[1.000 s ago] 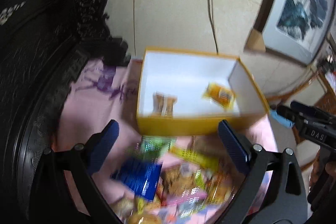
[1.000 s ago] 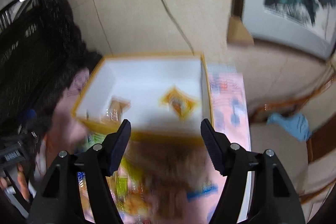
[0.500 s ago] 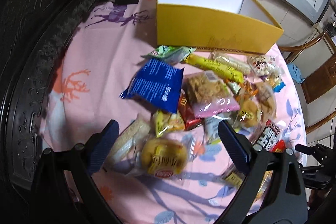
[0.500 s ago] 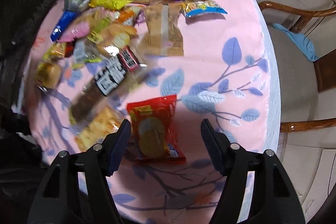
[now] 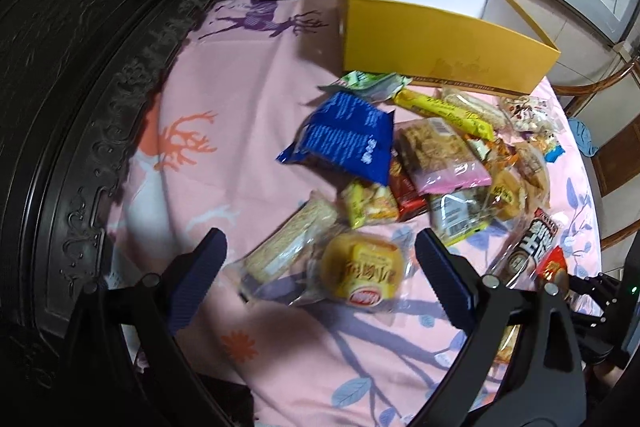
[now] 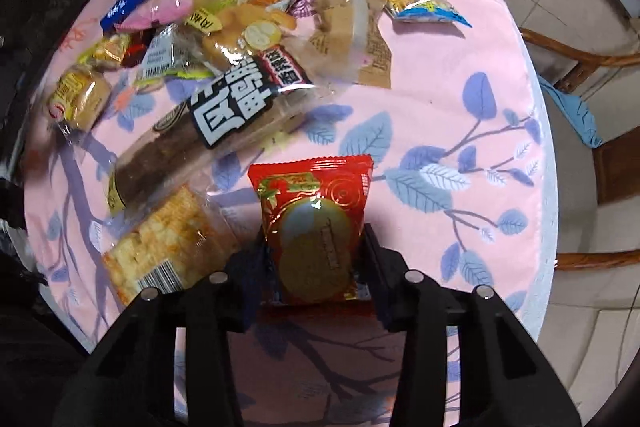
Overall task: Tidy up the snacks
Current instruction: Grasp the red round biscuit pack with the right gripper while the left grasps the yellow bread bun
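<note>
- Left wrist view: left gripper [image 5: 320, 269] has its jaws wide apart, hanging over the yellow bun pack [image 5: 362, 277], probably its next pick. Snack pile [image 5: 432, 163] lies on the pink tablecloth [image 5: 224, 131] just in front of the yellow box [image 5: 444, 55]; box contents hidden from here.
- Right wrist view: right gripper [image 6: 316, 261] is closing its jaws around the red cookie packet [image 6: 316, 223], pads at both side edges, likely bound for the box.

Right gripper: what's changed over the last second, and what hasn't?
Both grippers dropped from over the yellow box to the snack pile. The right gripper is closing around the red packet, which lies where it was. The left gripper, open, hovers over the yellow bun. Box and pile unmoved.
</note>
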Available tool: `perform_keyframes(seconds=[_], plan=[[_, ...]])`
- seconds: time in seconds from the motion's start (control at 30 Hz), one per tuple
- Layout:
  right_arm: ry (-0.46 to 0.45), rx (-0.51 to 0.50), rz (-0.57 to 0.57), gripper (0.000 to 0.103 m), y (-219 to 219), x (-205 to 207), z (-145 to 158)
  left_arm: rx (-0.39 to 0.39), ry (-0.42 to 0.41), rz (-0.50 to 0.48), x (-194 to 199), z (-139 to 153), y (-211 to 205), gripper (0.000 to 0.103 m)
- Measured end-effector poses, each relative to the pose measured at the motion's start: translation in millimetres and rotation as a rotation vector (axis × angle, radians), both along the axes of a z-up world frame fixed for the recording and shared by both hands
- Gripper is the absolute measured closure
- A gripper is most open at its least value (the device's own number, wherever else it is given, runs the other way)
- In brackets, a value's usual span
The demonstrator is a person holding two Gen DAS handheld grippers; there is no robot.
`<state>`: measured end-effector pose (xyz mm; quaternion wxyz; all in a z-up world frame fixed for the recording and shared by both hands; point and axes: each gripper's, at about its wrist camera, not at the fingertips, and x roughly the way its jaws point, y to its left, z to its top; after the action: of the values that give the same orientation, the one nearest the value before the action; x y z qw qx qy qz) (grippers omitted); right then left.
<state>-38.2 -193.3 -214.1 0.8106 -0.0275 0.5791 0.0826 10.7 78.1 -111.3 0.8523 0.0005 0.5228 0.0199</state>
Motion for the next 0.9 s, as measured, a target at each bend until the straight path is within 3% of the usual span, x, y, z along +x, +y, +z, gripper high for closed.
perform_keyframes(seconds=[0.23,0.37,0.6,0.73,0.9], plan=[[-0.016,0.036,-0.036,0.058,-4.4,2.0,14.3,-0.004,0.074,-0.064,-4.6,-30.0,-16.9,0.006],[-0.015,0.045,-0.032,0.058,-5.9,-4.2,16.7,0.073,0.119,-0.116,0.2,-59.1,-40.2,0.006],[-0.019,0.058,-0.057,0.058,-9.2,-12.2,25.0,0.083,0.22,-0.112,14.0,-102.4,-48.1,0.006],[-0.016,0.058,-0.056,0.058,-9.1,-11.9,28.3,0.045,0.219,-0.084,20.3,-106.0,-44.0,0.004],[-0.011,0.057,-0.038,0.058,-2.1,-9.5,29.2,-0.009,0.187,-0.082,21.3,-102.5,-42.4,0.026]])
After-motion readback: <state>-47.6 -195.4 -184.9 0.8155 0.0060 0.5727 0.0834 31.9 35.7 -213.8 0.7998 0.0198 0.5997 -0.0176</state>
